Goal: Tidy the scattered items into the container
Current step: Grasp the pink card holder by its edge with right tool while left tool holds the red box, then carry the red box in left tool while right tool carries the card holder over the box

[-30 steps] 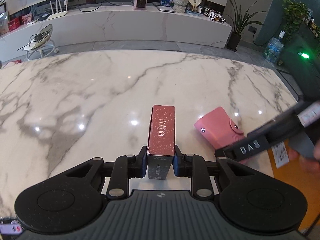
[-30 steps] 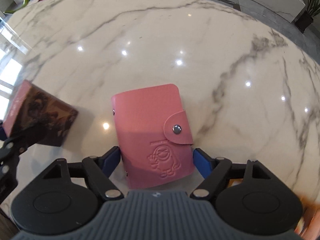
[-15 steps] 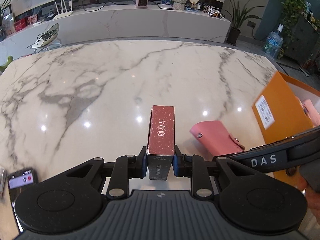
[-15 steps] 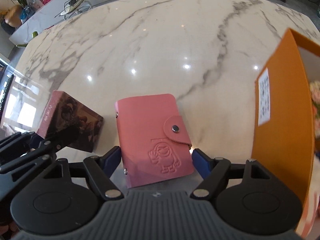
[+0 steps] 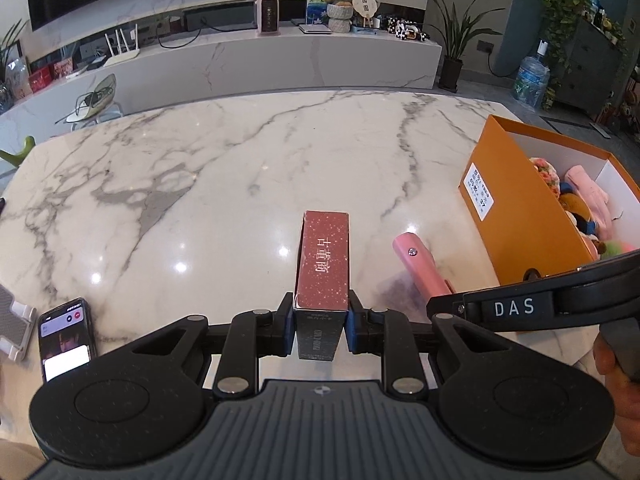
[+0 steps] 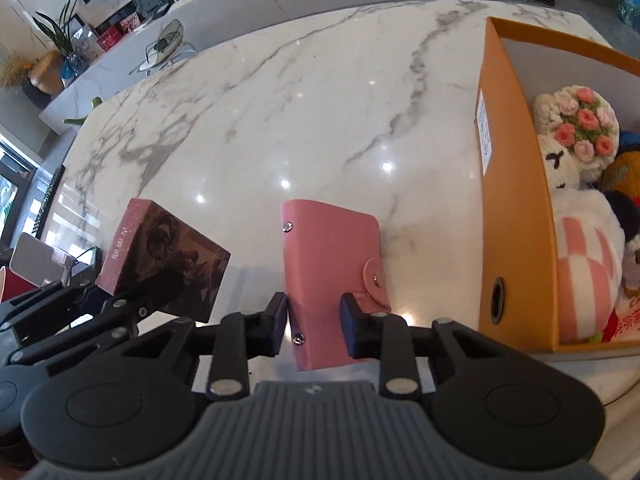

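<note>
My left gripper (image 5: 319,320) is shut on a red speckled box (image 5: 324,260), which it holds clear of the marble table (image 5: 200,180). The same box (image 6: 160,252) shows at the left of the right wrist view. My right gripper (image 6: 314,320) has its jaws closing on a pink snap wallet (image 6: 328,256). Both pads press the wallet's sides, and it is tilted up on edge. From the left wrist view the wallet (image 5: 420,268) sticks out beside the red box. An open orange box (image 6: 512,200) stands just to the right, with soft toys (image 6: 580,216) inside.
A phone (image 5: 66,340) with a lit screen lies at the table's near left edge, next to a white stand (image 5: 12,328). A hand (image 5: 616,380) grips the right tool's handle. Beyond the table are a long marble counter and potted plants.
Both grippers have moved right, and the orange box has come into view. The right jaws have closed from wide open onto the wallet, which has turned from flat to on edge.
</note>
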Demonstrator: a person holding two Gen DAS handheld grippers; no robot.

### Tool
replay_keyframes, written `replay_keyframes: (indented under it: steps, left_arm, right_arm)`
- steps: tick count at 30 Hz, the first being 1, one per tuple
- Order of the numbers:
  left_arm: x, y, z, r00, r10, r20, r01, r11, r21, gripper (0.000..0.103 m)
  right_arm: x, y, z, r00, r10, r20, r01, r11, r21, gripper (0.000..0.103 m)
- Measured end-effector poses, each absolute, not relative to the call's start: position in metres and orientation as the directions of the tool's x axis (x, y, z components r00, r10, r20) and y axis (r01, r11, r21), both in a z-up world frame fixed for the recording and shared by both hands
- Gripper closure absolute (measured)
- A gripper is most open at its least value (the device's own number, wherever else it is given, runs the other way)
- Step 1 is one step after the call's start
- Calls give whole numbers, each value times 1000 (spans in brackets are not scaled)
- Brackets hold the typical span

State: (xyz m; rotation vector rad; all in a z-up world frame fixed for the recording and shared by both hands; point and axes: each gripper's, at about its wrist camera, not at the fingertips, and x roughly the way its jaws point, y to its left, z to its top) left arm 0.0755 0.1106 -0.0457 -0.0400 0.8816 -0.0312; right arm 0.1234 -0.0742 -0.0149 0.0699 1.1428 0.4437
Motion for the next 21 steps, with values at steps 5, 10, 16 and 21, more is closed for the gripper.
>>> replay_keyframes:
  steps: [5,10,16,21]
  left_arm:
    - [64,106,-44,637,-42,-770,3,999,-53,76]
    - [61,96,-43,634,-53,-772,23,999,-49,76]
    - [58,76,-46,625,-118,-771,94,993,-76,76]
    - [57,57,-51,610,-168,-774,149,984,-96,76]
  right_arm:
    - [111,-86,-15,370,373,-851,-288,917,276,72]
    - [103,-106,-12,366,400,-840,-245,913,327,77]
    - [94,-126,-12,341,472,-813,-193,882,430,80]
    - [85,-137,-5,380,435,-816,-194,900,389,82]
